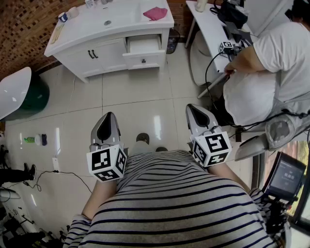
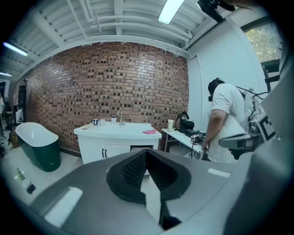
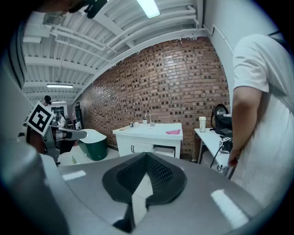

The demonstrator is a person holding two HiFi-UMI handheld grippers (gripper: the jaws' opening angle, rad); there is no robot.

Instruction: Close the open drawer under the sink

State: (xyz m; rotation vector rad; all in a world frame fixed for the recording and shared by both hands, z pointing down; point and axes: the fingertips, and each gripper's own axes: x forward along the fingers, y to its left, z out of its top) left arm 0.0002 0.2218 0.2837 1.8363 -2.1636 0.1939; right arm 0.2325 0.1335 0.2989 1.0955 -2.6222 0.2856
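Observation:
A white vanity (image 1: 92,36) with a sink stands against the brick wall, far across the tiled floor. Its upper right drawer (image 1: 144,48) is pulled open; the drawer (image 3: 164,150) also shows in the right gripper view and, just past the jaw tips, the drawer (image 2: 139,148) shows in the left gripper view. My left gripper (image 1: 109,115) and right gripper (image 1: 192,107) are held close to my body, well short of the vanity and pointing toward it. Both pairs of jaws meet at their tips with nothing between them.
A pink cloth (image 1: 155,13) lies on the vanity top, with small bottles at its far left. A green and white bathtub (image 1: 22,92) is on the left. A person in a white shirt (image 1: 276,58) bends over a white table (image 1: 206,24) on the right. Bottles (image 1: 34,139) and a cable lie on the floor.

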